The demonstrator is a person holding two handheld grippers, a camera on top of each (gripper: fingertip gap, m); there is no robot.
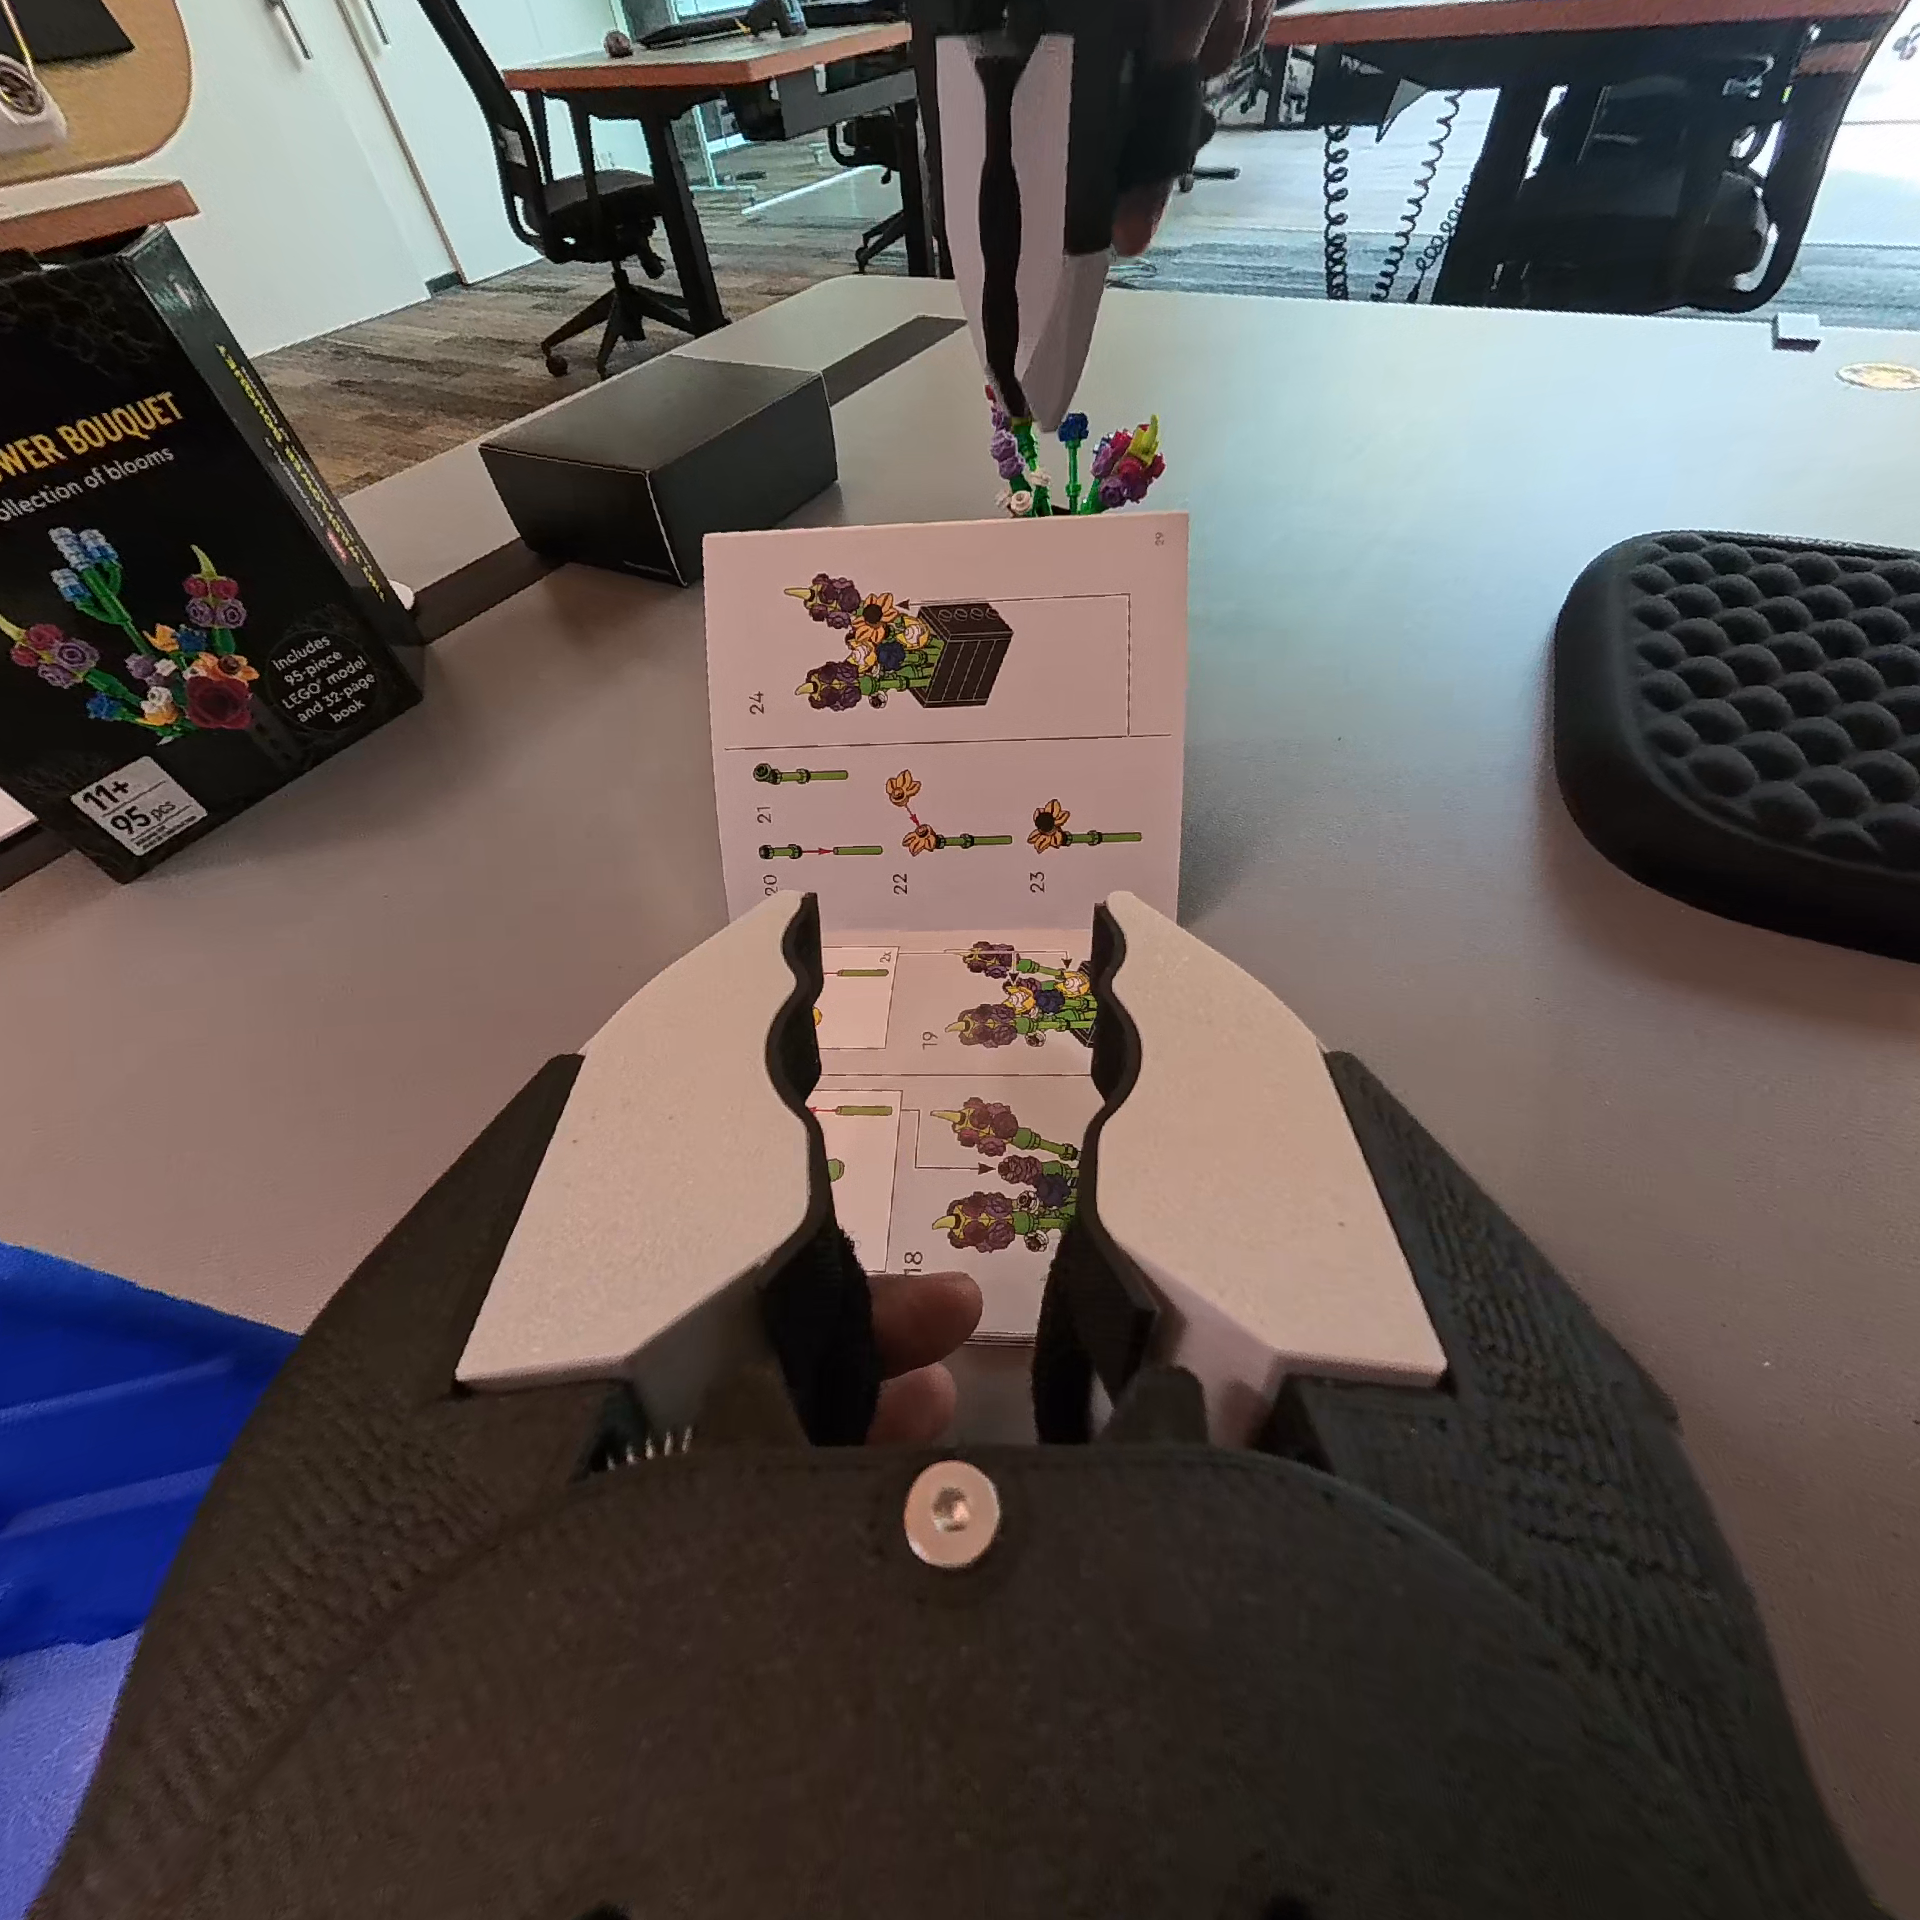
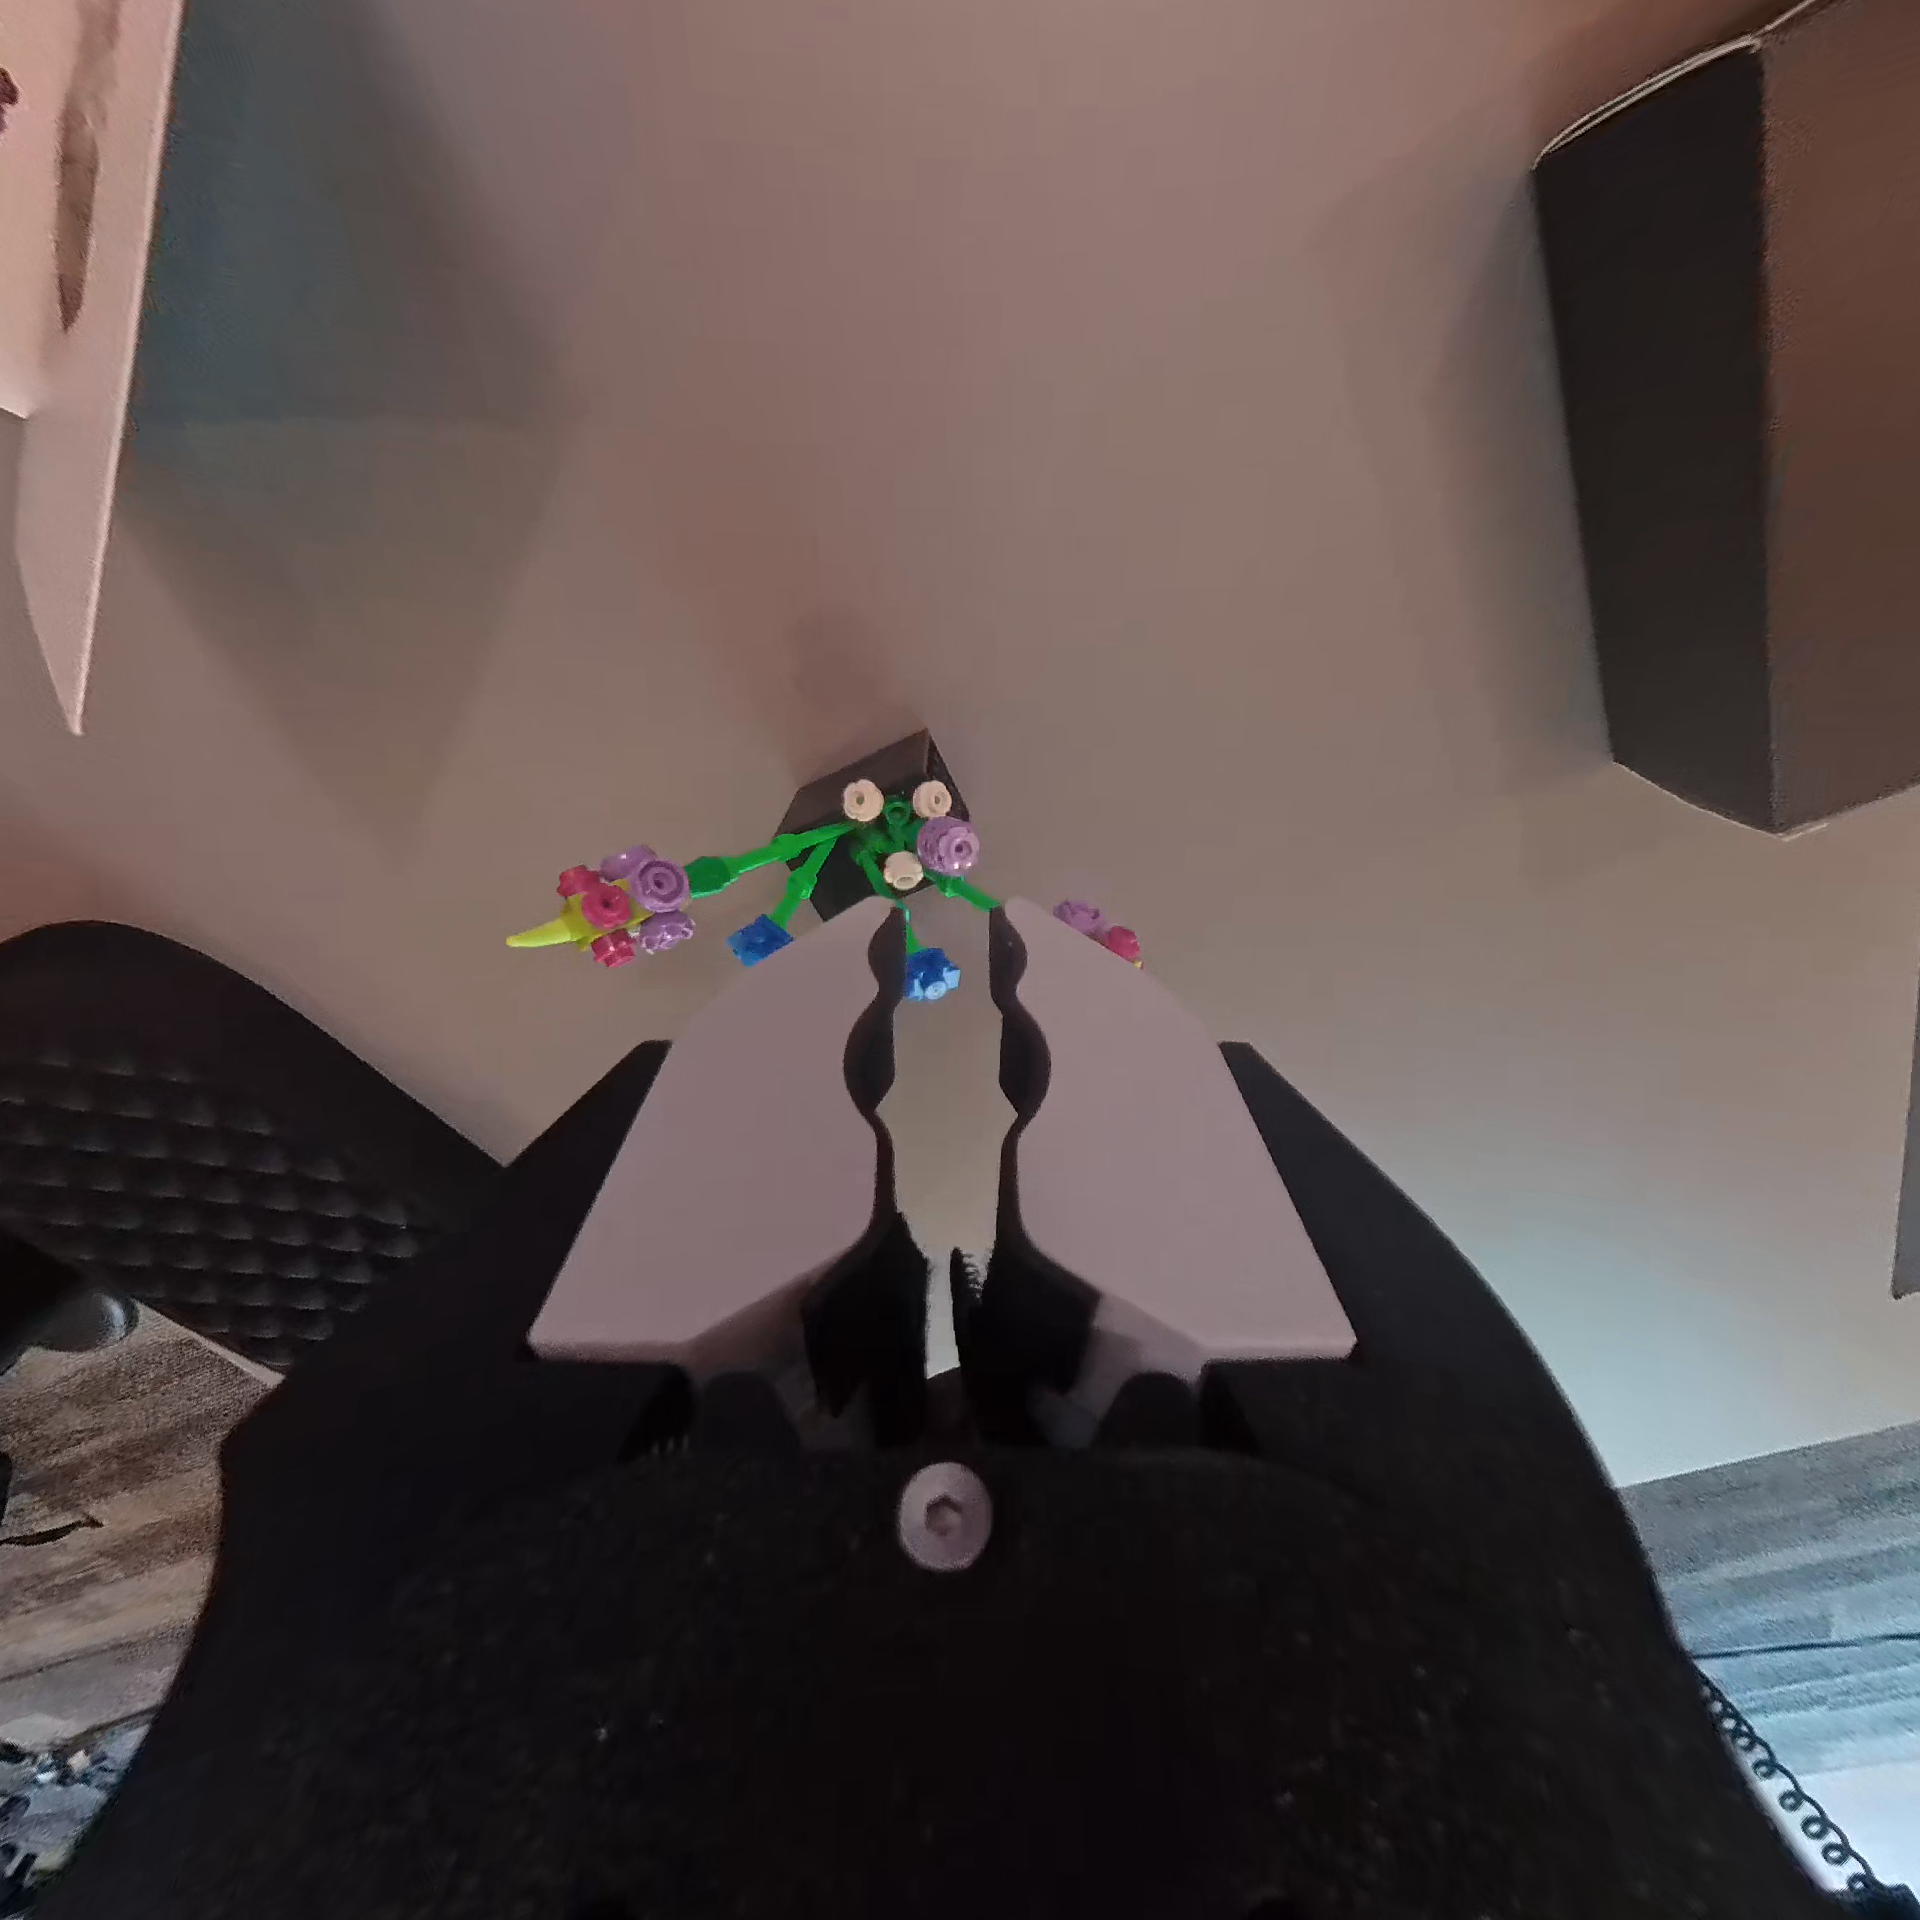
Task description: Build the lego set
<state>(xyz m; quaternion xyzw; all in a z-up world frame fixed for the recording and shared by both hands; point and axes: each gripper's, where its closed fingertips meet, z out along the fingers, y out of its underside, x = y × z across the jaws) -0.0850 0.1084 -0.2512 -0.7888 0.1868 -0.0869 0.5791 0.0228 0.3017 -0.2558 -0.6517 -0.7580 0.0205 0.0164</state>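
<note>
Standing upright, flower bouquet (image 2: 852, 862) shows colourful blooms.

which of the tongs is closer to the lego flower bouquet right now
Right. The right tongs hang just above the flower bouquet, tips among its stems. The left tongs sit open over the instruction booklet, with the bouquet behind it.
</note>
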